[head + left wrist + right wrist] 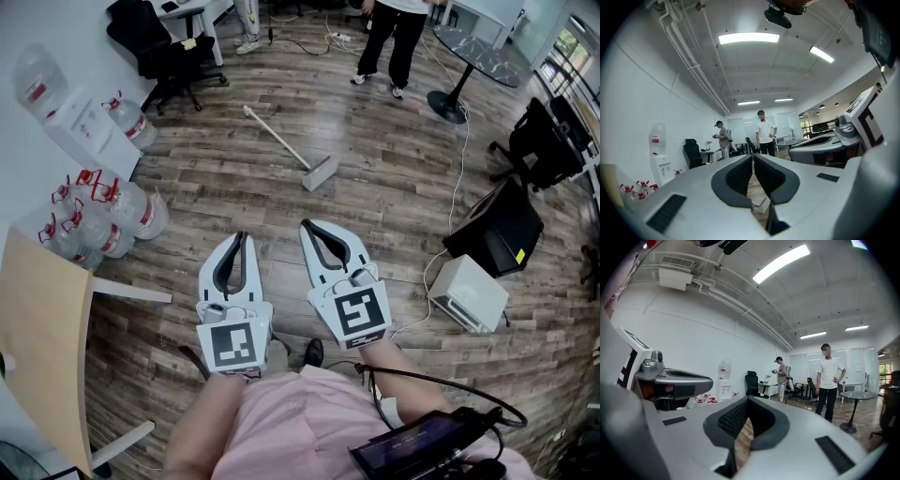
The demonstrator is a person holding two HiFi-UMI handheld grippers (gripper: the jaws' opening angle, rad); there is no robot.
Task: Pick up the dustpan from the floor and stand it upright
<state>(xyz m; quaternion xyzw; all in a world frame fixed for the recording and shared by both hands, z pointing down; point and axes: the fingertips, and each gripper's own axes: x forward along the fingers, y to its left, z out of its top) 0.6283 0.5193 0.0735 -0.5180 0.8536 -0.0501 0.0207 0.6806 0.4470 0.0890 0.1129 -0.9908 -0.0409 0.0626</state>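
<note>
Dustpan (320,172): 1 grey wedge-shaped pan with a long, straight, pale handle, lying flat on the brown wood-plank floor (394,187), well ahead of both tools and touching neither. Left tool (241,240) and right tool (308,227): 2 smooth white plastic shells with black ribbed pads, each with its jaws pressed together at the tips and nothing between them, held side by side above the floor. Containers: several clear plastic jugs (141,214) with red caps, clustered on the floor by the white wall beside a white water dispenser (80,127); contents not discernible.
</note>
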